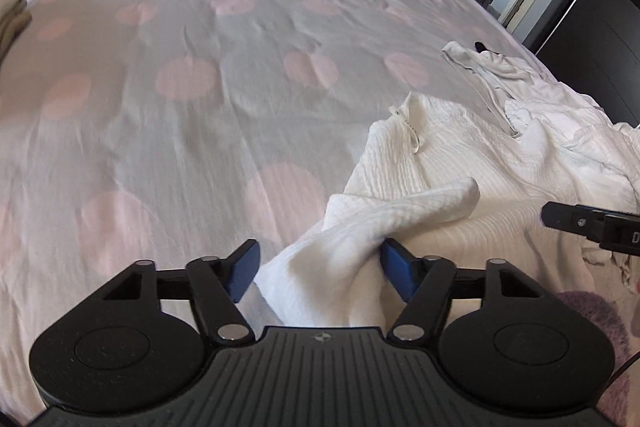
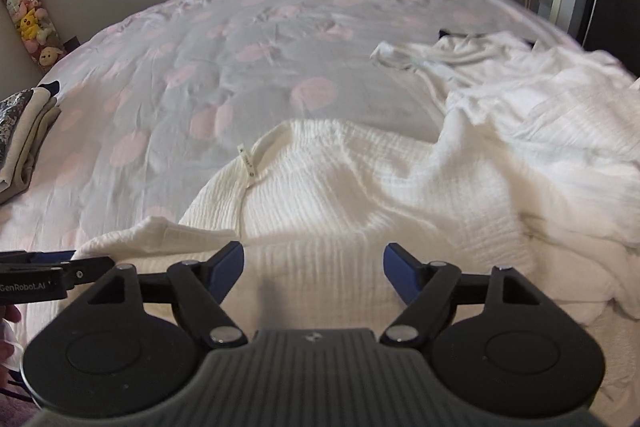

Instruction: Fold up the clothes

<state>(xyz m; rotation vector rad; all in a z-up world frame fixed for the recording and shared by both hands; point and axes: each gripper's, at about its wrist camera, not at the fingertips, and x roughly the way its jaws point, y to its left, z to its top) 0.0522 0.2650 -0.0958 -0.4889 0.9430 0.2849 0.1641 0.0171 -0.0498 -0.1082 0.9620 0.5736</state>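
Left wrist: white garment (image 1: 460, 163) fold lies btwn spread left tool (image 1: 320, 271) (right pad touching).

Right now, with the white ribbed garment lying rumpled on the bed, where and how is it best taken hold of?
Probably at its raised, twisted corner flap, nearest the left gripper. That flap stands up off the bedspread as a thick fold already lying between the open blue pads, so coming in low from the near edge should catch it. The flat ribbed middle offers no edge.

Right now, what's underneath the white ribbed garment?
The white ribbed garment lies on the pink-dotted bedspread, visible all around it. Whether anything else sits beneath the cloth cannot be seen.
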